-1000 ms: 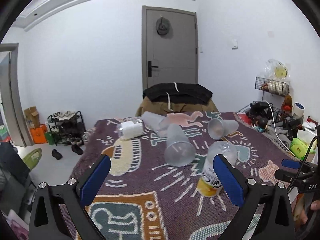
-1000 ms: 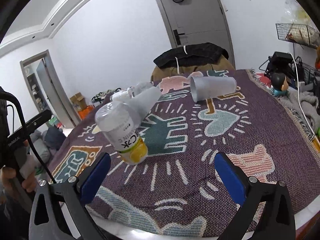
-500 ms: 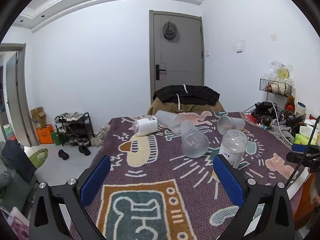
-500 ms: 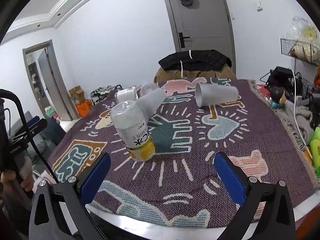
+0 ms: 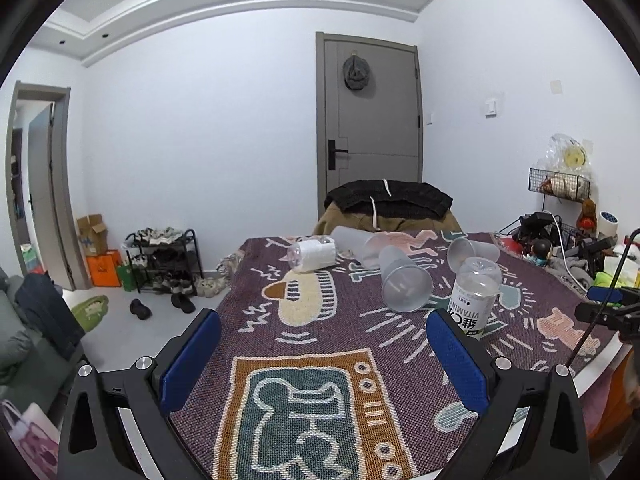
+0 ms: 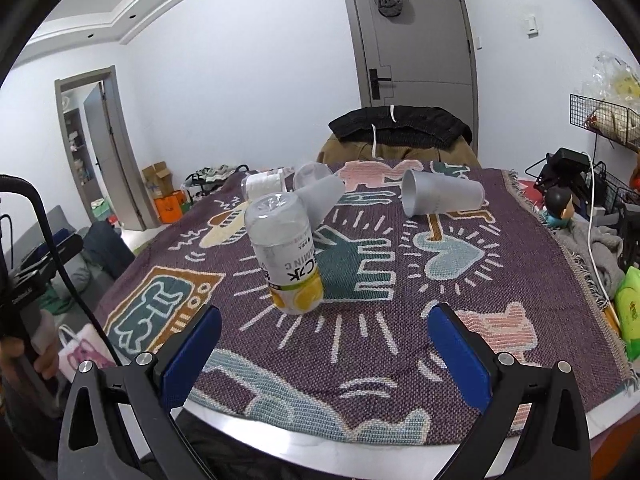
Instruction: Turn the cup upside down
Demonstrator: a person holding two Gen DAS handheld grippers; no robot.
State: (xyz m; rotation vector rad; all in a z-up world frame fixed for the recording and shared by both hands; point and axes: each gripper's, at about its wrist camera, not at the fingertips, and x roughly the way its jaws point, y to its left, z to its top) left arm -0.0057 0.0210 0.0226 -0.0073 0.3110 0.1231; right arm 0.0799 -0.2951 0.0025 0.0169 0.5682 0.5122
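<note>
Three frosted plastic cups lie on their sides on the patterned cloth: one [image 5: 404,284] [image 6: 320,200] mid-table with its mouth toward the left camera, one [image 5: 472,250] [image 6: 440,196] at the right, one [image 5: 352,240] [image 6: 310,172] further back. A clear bottle with a yellow label [image 5: 474,300] [image 6: 288,260] stands bottom up, its print inverted. My left gripper [image 5: 322,356] hangs open over the near edge, holding nothing. My right gripper [image 6: 324,356] is open too, short of the bottle, nothing between its pads.
A white-labelled bottle [image 5: 312,254] [image 6: 262,184] lies at the back left of the cloth-covered table [image 6: 460,280]. A chair with dark clothes [image 5: 388,200] stands behind it. Clutter and cables [image 6: 580,184] crowd the right side. A shoe rack [image 5: 164,260] stands on the floor at the left.
Both grippers have drawn back from the cups and bottle toward the table's near edges, still open. The cups and bottle have not moved.
</note>
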